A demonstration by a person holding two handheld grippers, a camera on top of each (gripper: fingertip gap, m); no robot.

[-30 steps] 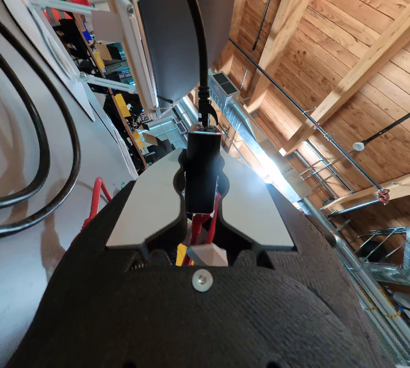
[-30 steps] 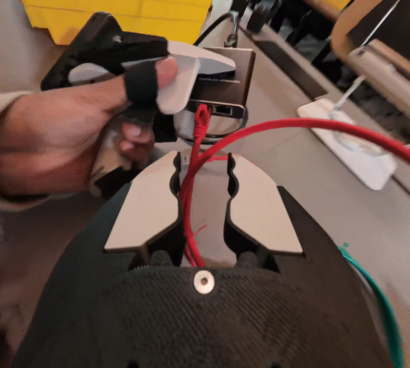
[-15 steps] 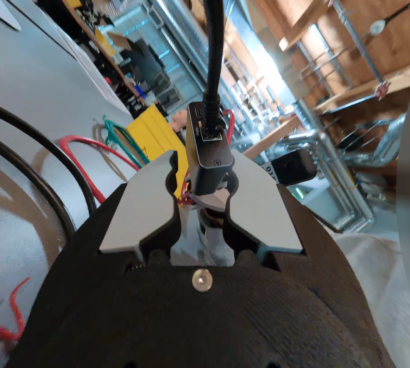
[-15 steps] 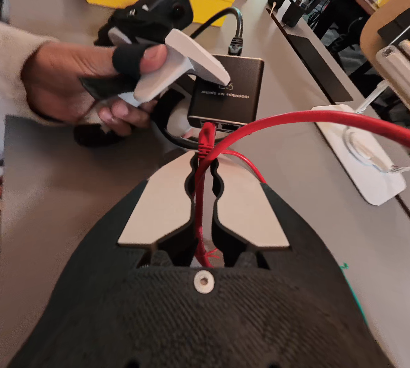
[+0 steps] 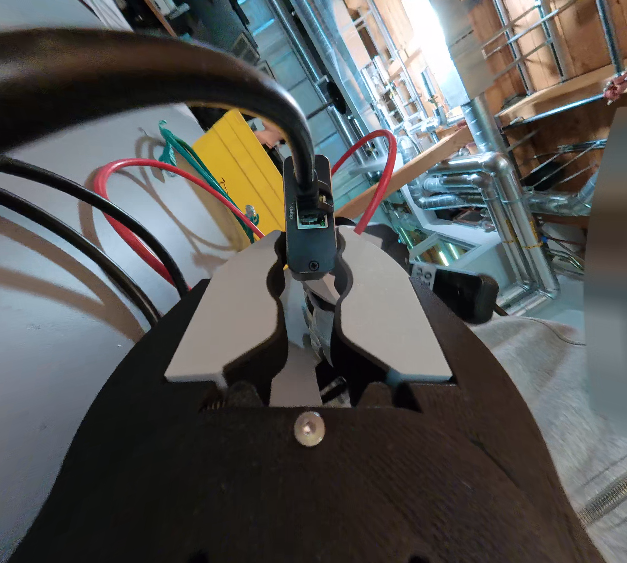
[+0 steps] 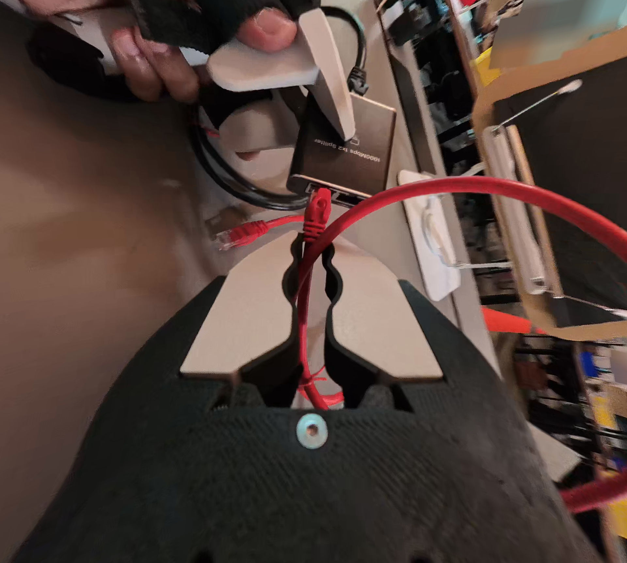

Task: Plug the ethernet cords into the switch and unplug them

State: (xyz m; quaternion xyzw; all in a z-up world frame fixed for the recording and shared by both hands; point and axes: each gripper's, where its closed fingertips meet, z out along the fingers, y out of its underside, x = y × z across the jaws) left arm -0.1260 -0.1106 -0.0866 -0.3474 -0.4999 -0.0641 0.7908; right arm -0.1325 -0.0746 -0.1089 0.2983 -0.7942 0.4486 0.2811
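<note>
Left hand-held gripper (image 5: 309, 243) clamped on switch (image 5: 310, 224); right hand-held gripper (image 6: 312, 243) on red cord (image 6: 307, 292).

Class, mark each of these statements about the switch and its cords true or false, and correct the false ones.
1. The left gripper clamps the switch. True.
2. A green cord is plugged into the switch's single-port end. False: a black cord is.
3. The right gripper is shut on the red cord. True.
4. The red plug lies far from the switch. False: it is at a port.
5. The green cord lies on the table. True.
</note>
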